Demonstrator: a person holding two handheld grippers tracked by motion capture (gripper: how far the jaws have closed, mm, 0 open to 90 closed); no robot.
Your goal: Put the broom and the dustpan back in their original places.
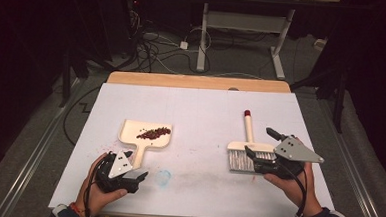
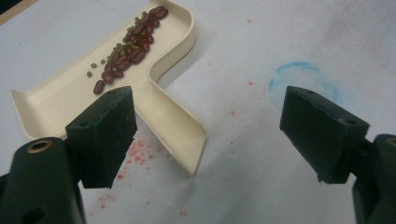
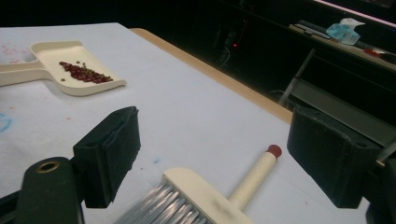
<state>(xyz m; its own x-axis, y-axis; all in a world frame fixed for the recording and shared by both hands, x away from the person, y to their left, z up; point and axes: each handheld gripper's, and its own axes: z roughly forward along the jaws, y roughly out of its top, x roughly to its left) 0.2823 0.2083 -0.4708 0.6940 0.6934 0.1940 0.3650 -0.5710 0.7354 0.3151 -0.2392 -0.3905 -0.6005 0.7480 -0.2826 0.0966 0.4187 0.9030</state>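
So there's a cream dustpan lying flat on the white table, left of the middle, with a little heap of red beans sitting in it, plus a few small green ones mixed in. Its handle points back toward the person. The left gripper sits just at the near end of that handle, jaws spread wide and holding nothing. In the left gripper view the handle runs up between the two jaws, closer to the left one, and I can't tell if it's touching. There's a faint blue ring mark on the table by the other jaw, and reddish specks around the handle.

Over on the right lies the brush, bristles toward the person, handle pointing away with a red tip. The right gripper is right over the brush head, jaws wide apart, not pinching it. In the right gripper view the brush lies between the open jaws.
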